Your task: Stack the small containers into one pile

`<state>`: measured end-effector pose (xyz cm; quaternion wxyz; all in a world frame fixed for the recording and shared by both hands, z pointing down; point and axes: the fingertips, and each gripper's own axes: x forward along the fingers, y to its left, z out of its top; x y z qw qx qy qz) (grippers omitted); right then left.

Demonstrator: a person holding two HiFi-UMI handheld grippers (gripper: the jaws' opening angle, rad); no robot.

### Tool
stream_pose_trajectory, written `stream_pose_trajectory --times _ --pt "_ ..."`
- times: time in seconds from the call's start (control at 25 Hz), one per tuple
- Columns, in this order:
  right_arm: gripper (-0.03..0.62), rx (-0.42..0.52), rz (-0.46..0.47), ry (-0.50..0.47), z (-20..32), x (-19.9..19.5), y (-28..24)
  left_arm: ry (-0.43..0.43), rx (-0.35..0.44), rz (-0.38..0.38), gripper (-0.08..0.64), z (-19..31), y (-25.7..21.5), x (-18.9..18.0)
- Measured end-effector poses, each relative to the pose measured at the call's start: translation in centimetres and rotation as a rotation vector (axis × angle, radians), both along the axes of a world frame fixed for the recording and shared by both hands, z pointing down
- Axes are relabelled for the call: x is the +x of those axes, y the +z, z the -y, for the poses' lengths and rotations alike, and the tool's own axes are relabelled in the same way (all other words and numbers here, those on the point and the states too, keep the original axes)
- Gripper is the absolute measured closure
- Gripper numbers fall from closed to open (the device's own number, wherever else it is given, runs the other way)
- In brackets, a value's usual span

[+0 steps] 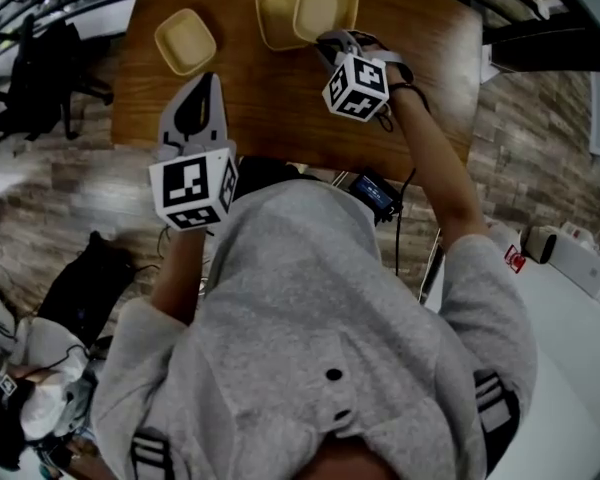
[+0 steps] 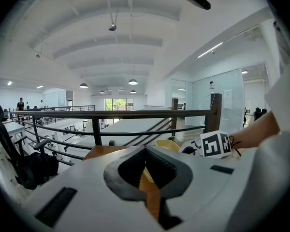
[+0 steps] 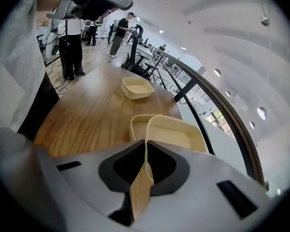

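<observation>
Three small yellow containers are on or over the wooden table (image 1: pixel 270 98). One container (image 1: pixel 185 40) sits alone at the far left, seen farther off as the lone container (image 3: pixel 137 87). A second container (image 1: pixel 275 16) rests at the far middle. My right gripper (image 1: pixel 330 38) is shut on the near rim of the third container (image 1: pixel 326 5), holding it tilted beside and partly over the second container (image 3: pixel 137 124). The held container (image 3: pixel 176 132) has its rim pinched in my right gripper (image 3: pixel 146 153). My left gripper (image 1: pixel 197 103) hovers over the table's near left, shut and empty. My left gripper (image 2: pixel 146 153) points toward the right one's marker cube (image 2: pixel 215 144).
A black railing (image 2: pixel 111 114) runs beyond the table's far edge. A black chair (image 1: pixel 40 68) stands left of the table. A white counter (image 1: pixel 570 298) with small items lies at the right. People (image 3: pixel 72 37) stand on the floor past the table's end.
</observation>
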<state>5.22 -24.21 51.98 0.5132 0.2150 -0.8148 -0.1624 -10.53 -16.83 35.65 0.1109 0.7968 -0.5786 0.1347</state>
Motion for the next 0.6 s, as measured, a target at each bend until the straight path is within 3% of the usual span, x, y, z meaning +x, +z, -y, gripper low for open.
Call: stream_pose_trajectory --times 0.24,0.6 --pt "0.561 0.005 -0.002 -0.103 1.3 -3.7 0.0 -0.024 0.002 -0.002 0.548 0.5 -0.1 -1.1" --pt "0.561 -0.014 -0.035 -0.196 1.4 -5.4 1.6 -0.061 -0.012 0.003 0.548 0.4 0.3 -3.0"
